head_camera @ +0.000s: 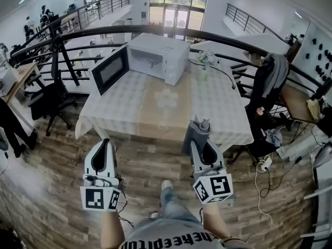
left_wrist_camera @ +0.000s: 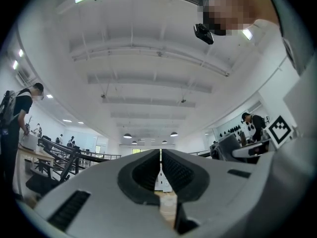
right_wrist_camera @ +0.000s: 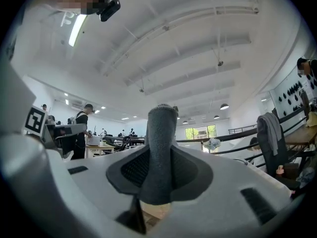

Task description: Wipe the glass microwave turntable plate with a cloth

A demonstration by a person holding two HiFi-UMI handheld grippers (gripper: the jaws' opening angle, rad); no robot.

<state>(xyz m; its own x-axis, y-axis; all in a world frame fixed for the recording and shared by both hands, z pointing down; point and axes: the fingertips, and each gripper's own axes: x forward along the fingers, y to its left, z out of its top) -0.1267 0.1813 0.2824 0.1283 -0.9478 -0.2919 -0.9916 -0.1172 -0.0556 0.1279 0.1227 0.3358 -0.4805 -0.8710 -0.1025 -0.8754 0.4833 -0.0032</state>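
So the checked table point(head_camera: 129, 115) holds a white microwave point(head_camera: 158, 56), door point(head_camera: 110, 69) swung open. A faint clear disc, which looks like the glass plate point(head_camera: 167, 98), lies flat in front of it. Nearer me, the left gripper point(left_wrist_camera: 159, 170) has its jaws pressed together on nothing, and the right gripper point(right_wrist_camera: 159, 175) is pinching a grey cloth point(right_wrist_camera: 161, 128).

The head view looks steeply down, the table point(head_camera: 150, 108) and microwave point(head_camera: 155, 56) well ahead; both gripper views tilt upward along their jaws. Those two share the ceiling point(left_wrist_camera: 148, 58).
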